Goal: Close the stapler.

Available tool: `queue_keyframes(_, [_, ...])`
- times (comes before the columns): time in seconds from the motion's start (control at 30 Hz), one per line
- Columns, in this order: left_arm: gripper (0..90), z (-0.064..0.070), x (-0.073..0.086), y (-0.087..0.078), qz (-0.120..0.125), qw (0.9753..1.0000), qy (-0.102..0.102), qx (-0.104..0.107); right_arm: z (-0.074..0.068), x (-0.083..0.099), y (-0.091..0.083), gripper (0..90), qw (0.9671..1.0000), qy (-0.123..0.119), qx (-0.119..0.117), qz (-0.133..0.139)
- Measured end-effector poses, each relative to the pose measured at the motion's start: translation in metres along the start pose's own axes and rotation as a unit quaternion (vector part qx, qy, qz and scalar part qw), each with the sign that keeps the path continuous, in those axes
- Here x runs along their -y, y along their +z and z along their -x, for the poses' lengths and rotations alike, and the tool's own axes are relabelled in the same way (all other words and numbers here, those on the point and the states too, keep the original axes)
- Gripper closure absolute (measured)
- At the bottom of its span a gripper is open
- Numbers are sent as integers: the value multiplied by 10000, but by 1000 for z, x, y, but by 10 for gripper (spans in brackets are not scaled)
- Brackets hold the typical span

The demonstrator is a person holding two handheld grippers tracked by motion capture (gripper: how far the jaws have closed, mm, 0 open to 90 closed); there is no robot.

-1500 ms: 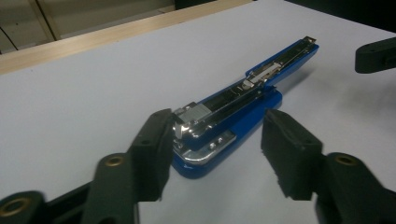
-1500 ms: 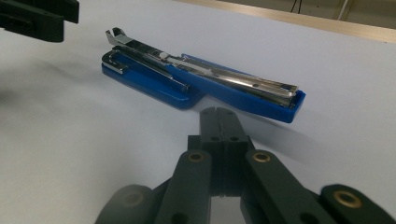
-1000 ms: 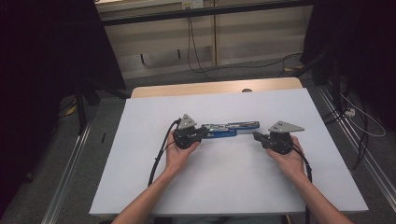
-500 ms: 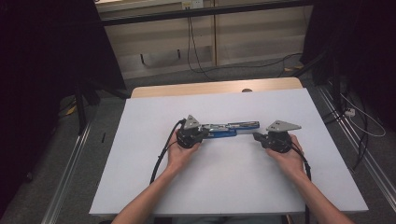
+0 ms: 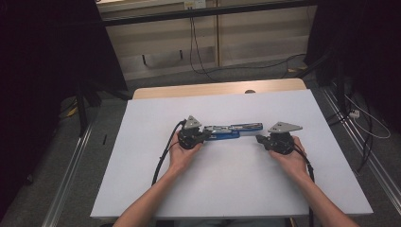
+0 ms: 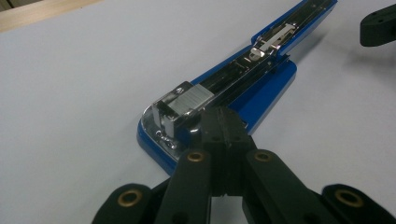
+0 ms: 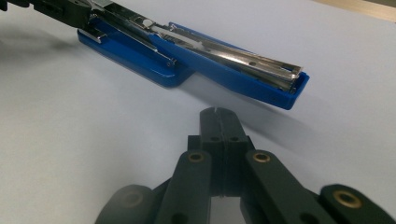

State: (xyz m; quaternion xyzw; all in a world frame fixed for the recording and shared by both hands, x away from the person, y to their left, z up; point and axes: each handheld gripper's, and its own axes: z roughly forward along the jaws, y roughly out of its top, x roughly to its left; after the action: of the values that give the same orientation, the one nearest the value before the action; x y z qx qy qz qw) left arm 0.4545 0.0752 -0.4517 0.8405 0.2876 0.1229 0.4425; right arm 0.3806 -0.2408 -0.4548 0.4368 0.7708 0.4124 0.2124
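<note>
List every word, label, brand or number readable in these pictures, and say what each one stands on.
None can be read.
The blue stapler, lying opened out flat on the white table, shows bare metal and plastic with no lettering in either gripper view.
The left tongs and right tongs carry no markings.

Left gripper (image 5: 204,134) jaws closed, right gripper (image 5: 259,139) jaws closed, both held low, tips facing inward.

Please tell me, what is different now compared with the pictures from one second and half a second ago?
Very little changed. The left gripper stays at the end of the opened blue metal stapler, jaws shut against it. The right gripper stays beside the stapler's other end, jaws shut, not touching. The stapler lies unmoved on the white table sheet.
</note>
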Motion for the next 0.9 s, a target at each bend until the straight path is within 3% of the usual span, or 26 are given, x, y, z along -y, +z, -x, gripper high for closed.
queue_keyframes(0.3, [900, 1, -1, 1, -5, 9998, 199, -56, 6, -11, 5, 900, 9998, 46, -71, -191])
queue_keyframes(0.57, [900, -2, 0, 2, 16, 9999, 109, 63, 10, -11, 15, 900, 9992, 247, -53, -306])
queue_keyframes(0.77, [900, -2, 0, 2, 6, 9999, 106, 75, 11, -9, 19, 900, 9976, 291, 238, -573])
queue_keyframes(0.9, [900, -2, -1, 1, -19, 9999, 92, 74, 12, -9, 19, 900, 9971, 328, 300, -611])
